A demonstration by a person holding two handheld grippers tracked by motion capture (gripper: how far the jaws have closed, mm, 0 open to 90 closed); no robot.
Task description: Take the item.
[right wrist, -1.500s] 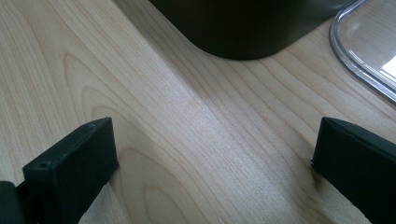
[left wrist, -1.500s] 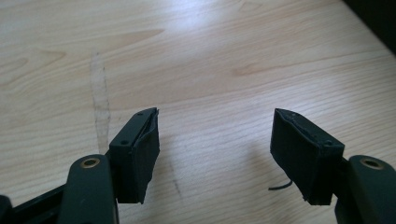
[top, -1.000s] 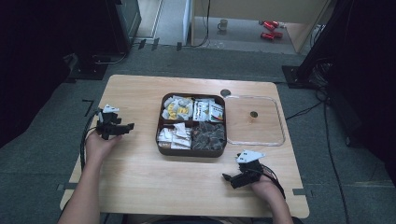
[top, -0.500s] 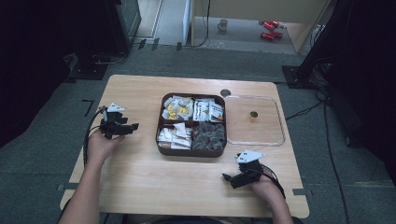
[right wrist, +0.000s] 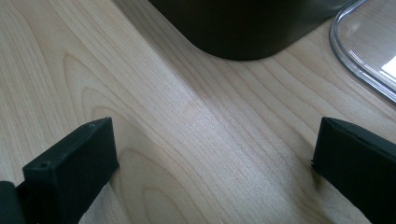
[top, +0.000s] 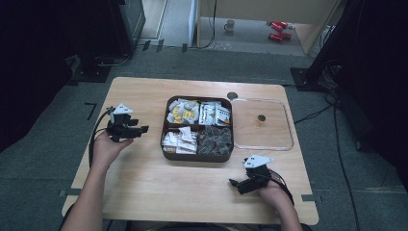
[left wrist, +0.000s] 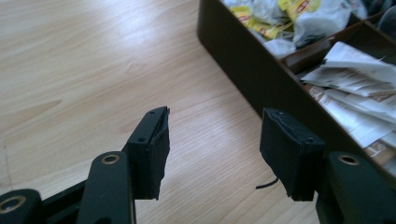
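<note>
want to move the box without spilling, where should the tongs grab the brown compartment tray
Grip the brown tray by its upright outer wall, best the left one nearest the left tongs, coming in from the left with one pad outside and one inside the rim. The wall is thin and straight, while the rounded corners would slip. The packets lie loose, so keep it level.

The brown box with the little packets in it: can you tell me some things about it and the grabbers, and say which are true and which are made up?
1. The brown box has four compartments. True.
2. The clear lid sits on top of the box. False: it lies on the table beside the box.
3. The left gripper holds a packet. False: nothing is between its fingers, which have just been closing.
4. The right gripper is open over bare wood. True.
5. Yellow packets lie in one far compartment. True.
</note>
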